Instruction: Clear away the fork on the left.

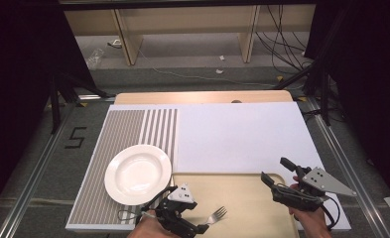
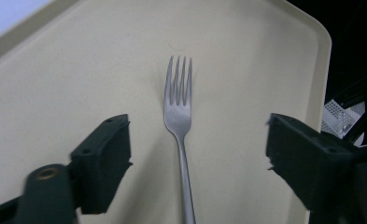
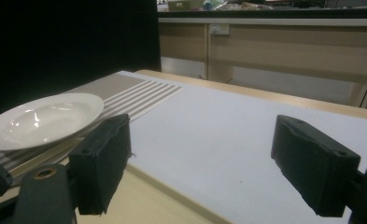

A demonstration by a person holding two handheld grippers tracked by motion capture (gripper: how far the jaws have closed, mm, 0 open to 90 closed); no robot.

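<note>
A metal fork lies on the beige tray, tines pointing away from me. My left gripper is open just above it, one jaw on each side of the handle and neither touching it. From above, the fork lies near the tray's left front, with the left gripper low over its handle. Over the tray's right side my right gripper is open and holds nothing. In its own view the right gripper faces the white plate.
The white plate rests on a striped placemat at the left. A white board covers the table's middle and right. Dark stands and cables line the floor beyond the table's far edge.
</note>
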